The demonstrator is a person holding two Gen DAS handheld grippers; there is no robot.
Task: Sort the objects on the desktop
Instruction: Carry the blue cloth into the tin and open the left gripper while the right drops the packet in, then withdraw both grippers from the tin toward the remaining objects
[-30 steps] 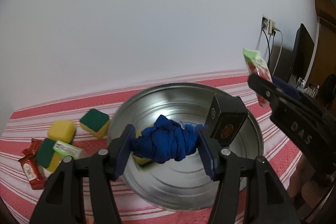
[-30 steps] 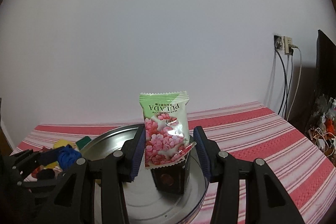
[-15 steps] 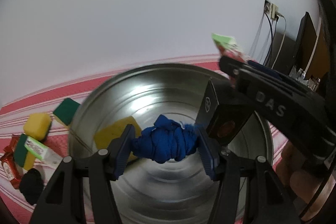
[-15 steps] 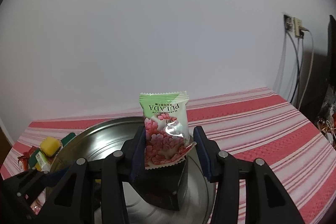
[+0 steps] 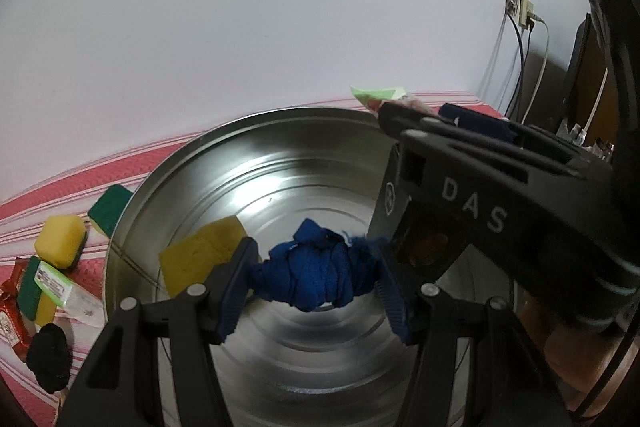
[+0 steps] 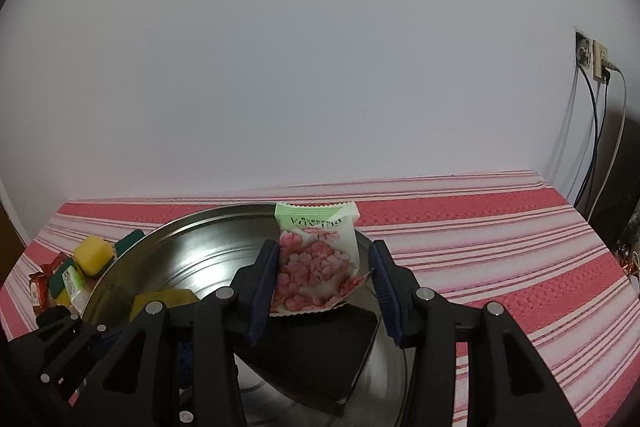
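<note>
My left gripper is shut on a blue cloth ball and holds it over the round metal basin. A yellow sponge and a black box lie in the basin. My right gripper holds a pink and green marshmallow packet over the basin, above the black box. The packet leans against the left finger; the right finger stands a little apart from it. The right gripper also shows in the left wrist view, at the basin's right rim.
On the red striped tablecloth, left of the basin, lie yellow and green sponges, a green and white packet, red sachets and a black cloth ball. Wall socket and cables at right.
Both grippers have moved forward and lower over the basin. The packet now tilts forward in the right gripper and its jaws look wider. The left grip on the blue cloth is unchanged.
</note>
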